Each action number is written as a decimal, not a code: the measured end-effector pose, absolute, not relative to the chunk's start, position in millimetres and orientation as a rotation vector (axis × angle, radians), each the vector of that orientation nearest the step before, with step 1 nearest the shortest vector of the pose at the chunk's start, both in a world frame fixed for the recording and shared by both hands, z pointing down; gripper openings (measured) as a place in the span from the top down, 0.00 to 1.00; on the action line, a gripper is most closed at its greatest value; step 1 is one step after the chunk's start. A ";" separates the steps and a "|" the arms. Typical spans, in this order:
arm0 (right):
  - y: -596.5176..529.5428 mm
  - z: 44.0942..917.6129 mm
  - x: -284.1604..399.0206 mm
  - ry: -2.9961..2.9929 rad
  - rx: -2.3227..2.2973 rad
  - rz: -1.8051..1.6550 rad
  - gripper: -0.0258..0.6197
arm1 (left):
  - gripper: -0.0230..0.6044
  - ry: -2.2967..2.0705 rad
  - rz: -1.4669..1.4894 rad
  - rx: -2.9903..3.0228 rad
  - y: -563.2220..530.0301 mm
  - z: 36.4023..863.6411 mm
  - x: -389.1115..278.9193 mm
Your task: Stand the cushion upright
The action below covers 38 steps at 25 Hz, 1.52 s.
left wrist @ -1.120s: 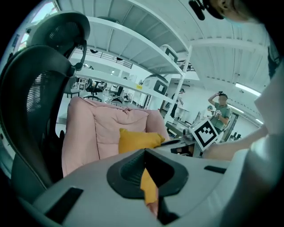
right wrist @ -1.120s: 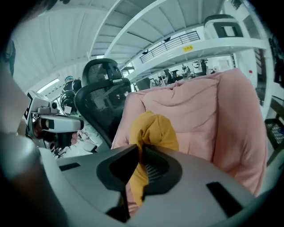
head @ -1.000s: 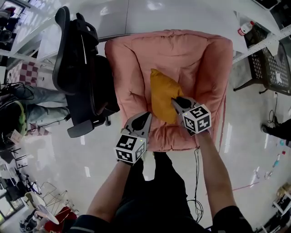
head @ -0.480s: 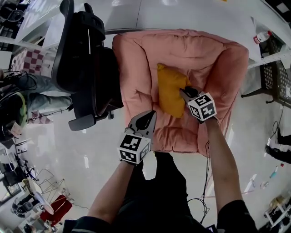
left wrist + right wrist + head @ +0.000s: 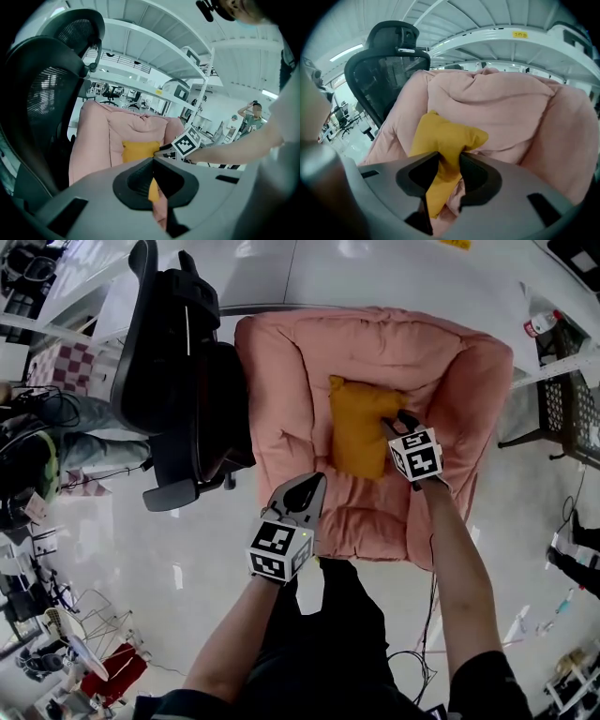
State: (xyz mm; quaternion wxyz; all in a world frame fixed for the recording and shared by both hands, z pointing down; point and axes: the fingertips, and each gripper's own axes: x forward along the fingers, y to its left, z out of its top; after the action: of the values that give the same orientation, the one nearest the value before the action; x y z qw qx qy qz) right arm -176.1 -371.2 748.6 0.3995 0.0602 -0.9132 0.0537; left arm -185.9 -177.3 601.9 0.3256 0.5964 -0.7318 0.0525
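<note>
A yellow cushion (image 5: 361, 427) leans against the back of the pink padded armchair (image 5: 281, 381), its top corners up. My right gripper (image 5: 398, 420) is at the cushion's right edge. In the right gripper view, the cushion (image 5: 445, 136) fills the gap between the jaws of the right gripper (image 5: 449, 157); the jaws are opening and the fabric still touches both. My left gripper (image 5: 314, 481) hovers shut and empty over the seat's front edge, clear of the cushion (image 5: 139, 151). In the left gripper view, the tips of that gripper (image 5: 153, 160) meet.
A black mesh office chair (image 5: 178, 362) stands close against the armchair's left side. A person (image 5: 37, 465) sits at the far left. A dark wire rack (image 5: 562, 381) and a bottle (image 5: 539, 322) are at the right. Glossy floor surrounds the armchair.
My right gripper has carried the cushion's edge toward the armchair's back, and the cushion now stands squarer against it. The left gripper has barely moved.
</note>
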 end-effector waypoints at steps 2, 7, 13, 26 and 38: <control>-374.7 748.3 -171.6 -2.303 0.235 0.165 0.73 | 0.95 -1.917 0.137 1.566 -175.3 602.6 -184.9; -379.1 727.4 -156.3 -2.322 0.396 0.323 0.71 | 0.95 -1.905 0.117 1.575 -176.8 597.7 -180.1; -359.5 667.0 -136.8 -2.433 0.507 0.443 0.83 | 0.95 -1.885 0.093 1.614 -176.7 576.1 -181.5; -302.5 568.1 -91.3 -2.532 0.709 0.458 0.94 | 0.95 -1.845 0.037 1.703 -165.1 519.8 -190.1; -239.8 481.9 -69.1 -2.618 0.836 0.395 0.95 | 0.95 -1.842 0.008 1.827 -129.1 440.2 -200.2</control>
State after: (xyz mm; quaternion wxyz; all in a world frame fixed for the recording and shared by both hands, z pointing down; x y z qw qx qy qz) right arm -69.1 -239.8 481.9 0.1815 0.2960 -0.9273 0.1399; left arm -200.2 -129.1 440.2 0.2704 0.6779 -0.6836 0.0030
